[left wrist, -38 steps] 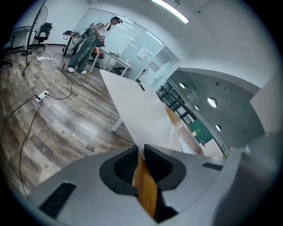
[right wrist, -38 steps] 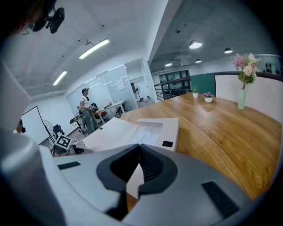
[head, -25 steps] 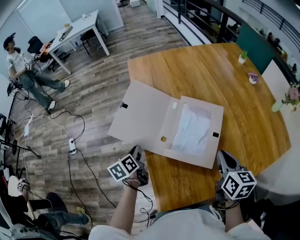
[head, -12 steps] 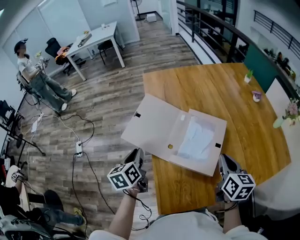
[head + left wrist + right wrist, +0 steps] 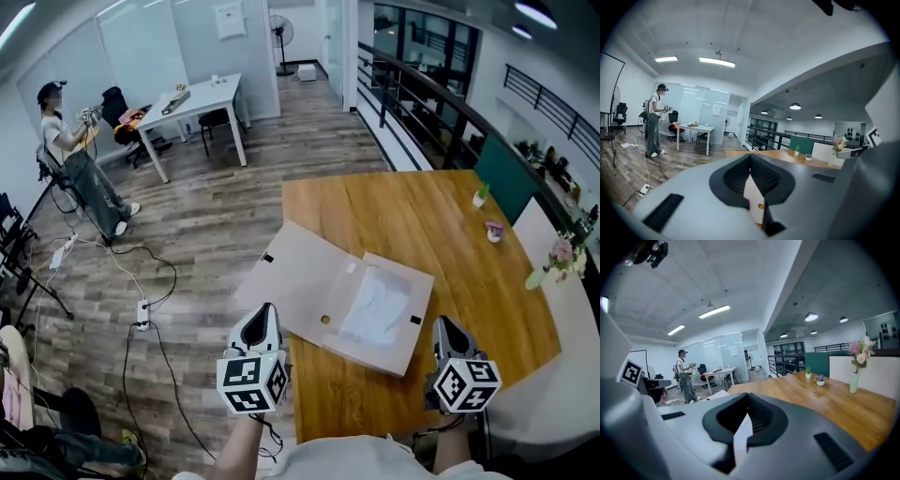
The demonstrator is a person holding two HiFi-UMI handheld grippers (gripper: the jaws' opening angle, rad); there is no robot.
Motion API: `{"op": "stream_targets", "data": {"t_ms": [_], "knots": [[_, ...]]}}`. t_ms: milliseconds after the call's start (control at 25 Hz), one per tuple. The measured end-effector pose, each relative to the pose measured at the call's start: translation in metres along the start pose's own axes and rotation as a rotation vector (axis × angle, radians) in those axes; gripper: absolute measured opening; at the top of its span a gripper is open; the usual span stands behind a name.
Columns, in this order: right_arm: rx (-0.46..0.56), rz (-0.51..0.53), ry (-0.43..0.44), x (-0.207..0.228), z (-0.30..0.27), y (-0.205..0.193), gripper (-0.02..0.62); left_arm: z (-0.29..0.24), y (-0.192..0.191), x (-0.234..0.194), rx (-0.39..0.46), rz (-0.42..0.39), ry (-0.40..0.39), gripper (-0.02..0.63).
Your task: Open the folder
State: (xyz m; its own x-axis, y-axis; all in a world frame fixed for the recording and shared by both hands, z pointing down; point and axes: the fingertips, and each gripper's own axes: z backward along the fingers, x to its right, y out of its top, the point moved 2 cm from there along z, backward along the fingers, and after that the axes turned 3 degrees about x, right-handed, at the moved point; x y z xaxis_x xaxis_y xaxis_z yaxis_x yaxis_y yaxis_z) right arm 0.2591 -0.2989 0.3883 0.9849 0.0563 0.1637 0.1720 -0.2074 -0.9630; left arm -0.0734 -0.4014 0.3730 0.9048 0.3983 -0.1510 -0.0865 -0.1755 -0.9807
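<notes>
Holds left tongs (image 5: 264,314) and right tongs (image 5: 441,326) up, nearly level, aimed across the bench (image 5: 441,216) — both pinched shut on nothing, the left just closed. Finds the folder (image 5: 309,281) lying open just ahead, left flap overhanging the bench edge, white sheets (image 5: 375,305) inside — only a sliver visible past the tips in the gripper views.

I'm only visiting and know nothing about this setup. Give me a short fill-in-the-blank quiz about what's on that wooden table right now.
The cardboard folder lies ___ on the wooden table.
Inside its right half rests a ___ sheet of paper.
Its left flap sticks out past the table's ___.
The vase near the table's right edge holds ___.
Missing words: open; white; edge; flowers.
</notes>
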Motion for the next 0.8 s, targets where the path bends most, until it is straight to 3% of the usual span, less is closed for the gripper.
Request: {"op": "stream_targets", "data": {"t_ms": [280,560,800], "knots": [[0.059,0.042,-0.094,0.021,0.025,0.012,0.002,0.004,0.005,0.008,0.007,-0.026,0.002,0.003],[0.041,0.019,-0.159,0.039,0.039,-0.001,0.002,-0.001,-0.002,0.012,-0.014,-0.047,-0.010,0.003],[-0.012,0.058,-0.207,0.049,0.045,-0.009,-0.002,-0.008,-0.008,0.020,-0.018,-0.013,-0.044,0.003]]}}
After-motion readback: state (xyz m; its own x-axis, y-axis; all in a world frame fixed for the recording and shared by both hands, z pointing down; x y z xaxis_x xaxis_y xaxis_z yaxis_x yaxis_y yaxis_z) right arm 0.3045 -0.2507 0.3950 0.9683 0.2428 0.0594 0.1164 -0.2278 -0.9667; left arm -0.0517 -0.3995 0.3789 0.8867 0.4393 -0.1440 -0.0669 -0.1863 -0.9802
